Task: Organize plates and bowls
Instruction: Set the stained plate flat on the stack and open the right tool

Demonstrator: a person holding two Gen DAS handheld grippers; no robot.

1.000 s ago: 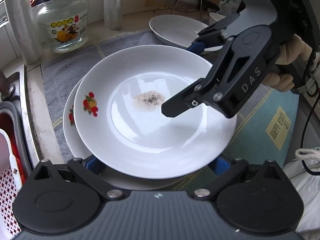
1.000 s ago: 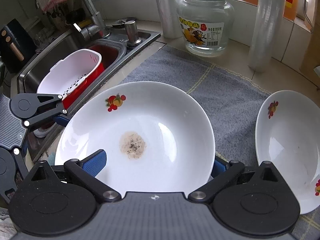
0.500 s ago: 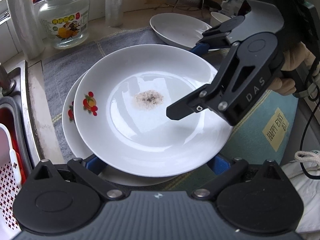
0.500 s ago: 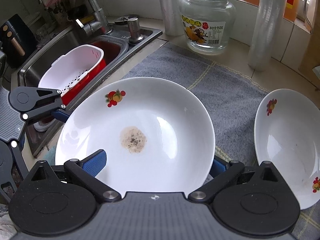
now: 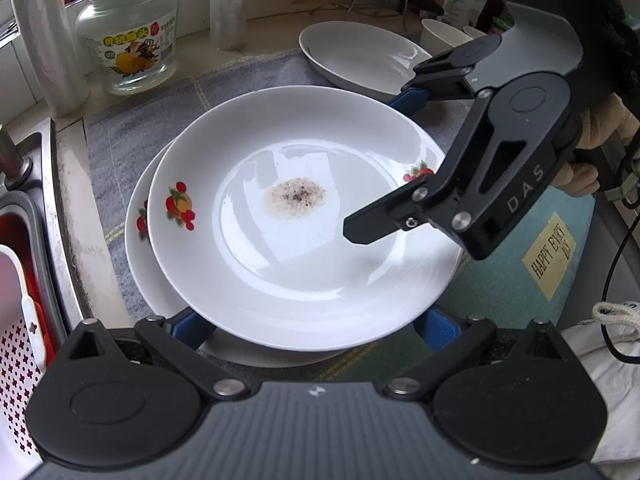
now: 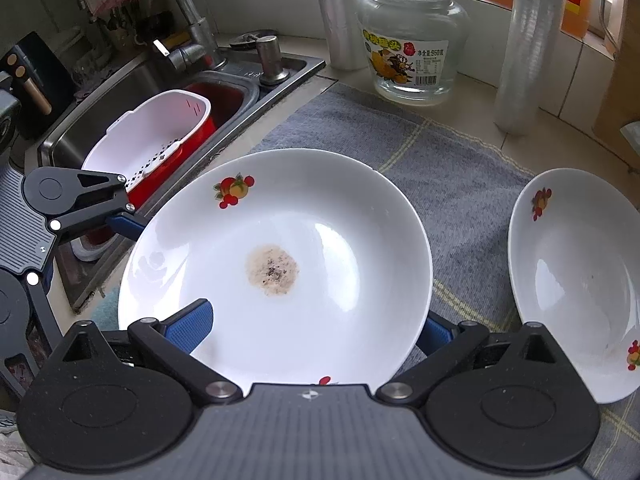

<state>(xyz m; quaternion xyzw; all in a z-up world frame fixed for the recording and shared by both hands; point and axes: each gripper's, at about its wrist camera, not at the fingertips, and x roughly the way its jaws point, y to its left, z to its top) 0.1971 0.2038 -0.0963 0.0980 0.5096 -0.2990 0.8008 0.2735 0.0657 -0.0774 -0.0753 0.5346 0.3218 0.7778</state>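
A white plate with a brown stain (image 5: pixel 296 240) (image 6: pixel 280 240) lies on a second fruit-print plate (image 5: pixel 138 240), set off to the right of it. My left gripper (image 5: pixel 314 326) is open, its blue pads tucked under the top plate's near rim. My right gripper (image 6: pixel 312 328) (image 5: pixel 374 166) is open too; its left pad (image 6: pixel 188 324) hangs over the stained plate and the right pad sits below the rim. A third white plate (image 6: pixel 572 280) (image 5: pixel 360 56) rests apart on the grey mat (image 6: pixel 440 152).
A glass jar (image 6: pixel 412 40) and plastic-wrap rolls (image 6: pixel 524 48) stand along the back of the counter. The sink (image 6: pixel 132 80) on the left holds a red and white strainer basket (image 6: pixel 160 132). Paper cups (image 5: pixel 440 32) sit behind the third plate.
My right gripper has drawn back a little from the stained plate, uncovering a fruit print on the rim nearest it. The plates and my left gripper have barely moved.
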